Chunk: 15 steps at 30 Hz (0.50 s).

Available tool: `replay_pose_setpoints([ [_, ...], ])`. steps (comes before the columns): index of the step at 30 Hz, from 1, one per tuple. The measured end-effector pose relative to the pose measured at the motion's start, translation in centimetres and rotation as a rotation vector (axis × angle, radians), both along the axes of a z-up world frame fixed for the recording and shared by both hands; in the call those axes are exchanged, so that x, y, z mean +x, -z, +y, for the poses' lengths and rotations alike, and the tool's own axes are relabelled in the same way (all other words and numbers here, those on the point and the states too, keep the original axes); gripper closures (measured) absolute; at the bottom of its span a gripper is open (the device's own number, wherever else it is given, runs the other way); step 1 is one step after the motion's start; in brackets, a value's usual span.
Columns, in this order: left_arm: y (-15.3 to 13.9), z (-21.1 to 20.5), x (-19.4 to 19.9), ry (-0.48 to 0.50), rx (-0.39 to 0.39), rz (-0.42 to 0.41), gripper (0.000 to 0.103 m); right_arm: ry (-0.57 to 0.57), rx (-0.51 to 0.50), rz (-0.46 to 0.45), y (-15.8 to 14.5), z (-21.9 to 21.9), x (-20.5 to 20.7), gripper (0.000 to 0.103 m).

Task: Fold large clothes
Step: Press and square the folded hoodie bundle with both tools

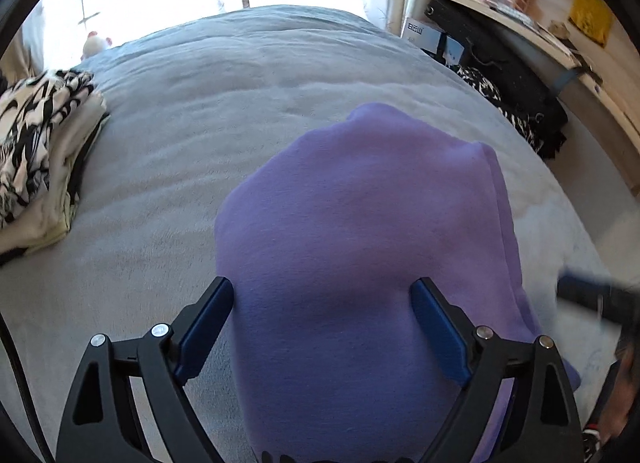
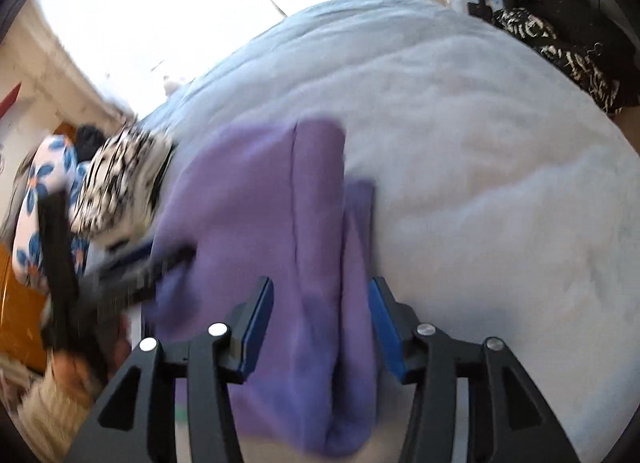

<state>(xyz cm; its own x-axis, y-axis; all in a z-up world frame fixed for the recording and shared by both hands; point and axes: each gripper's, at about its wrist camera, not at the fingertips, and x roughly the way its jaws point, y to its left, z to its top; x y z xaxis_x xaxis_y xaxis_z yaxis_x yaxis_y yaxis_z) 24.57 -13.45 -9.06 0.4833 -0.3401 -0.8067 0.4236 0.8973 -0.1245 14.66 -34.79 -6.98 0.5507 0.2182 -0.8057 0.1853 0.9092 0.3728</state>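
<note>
Purple garment [image 1: 360, 243] lies folded compact on the bed [image 1: 200, 123], 12 o'clock of both your grippers. Left gripper [image 1: 324, 295] and right gripper [image 2: 320, 295] are released, nothing clamped. Probably done, though right view's blurred; stack [image 1: 36, 151] at 10 o'clock.

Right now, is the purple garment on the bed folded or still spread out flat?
Folded. The purple garment lies as a compact bundle on the grey bedcover, with doubled layers stacked along its right edge.

Purple fleece garment [image 1: 360, 247] folded, lying flat on bed; approx. two layers at right edge.
</note>
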Motion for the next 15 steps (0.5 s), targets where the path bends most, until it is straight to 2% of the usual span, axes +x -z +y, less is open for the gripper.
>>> replay_pose_setpoints([
  [7,-0.1,-0.4,0.7,-0.009,-0.002,0.021,0.013,0.044,0.171,0.04,3.3,-2.6,8.2,0.053],
  [12,0.1,-0.5,0.9,0.001,0.005,0.014,0.012,0.054,0.345,0.028,5.8,-3.6,9.5,0.053],
  [13,0.1,-0.6,0.9,-0.002,0.004,0.013,0.012,0.068,0.341,0.016,6.1,-3.6,9.5,0.06],
  [14,0.1,-0.6,1.0,0.001,0.002,0.015,0.012,0.081,0.292,0.022,6.1,-3.5,9.5,0.08],
  [15,0.0,-0.7,1.0,0.006,0.003,0.015,0.012,0.071,0.252,0.046,6.2,-3.0,9.7,0.083],
])
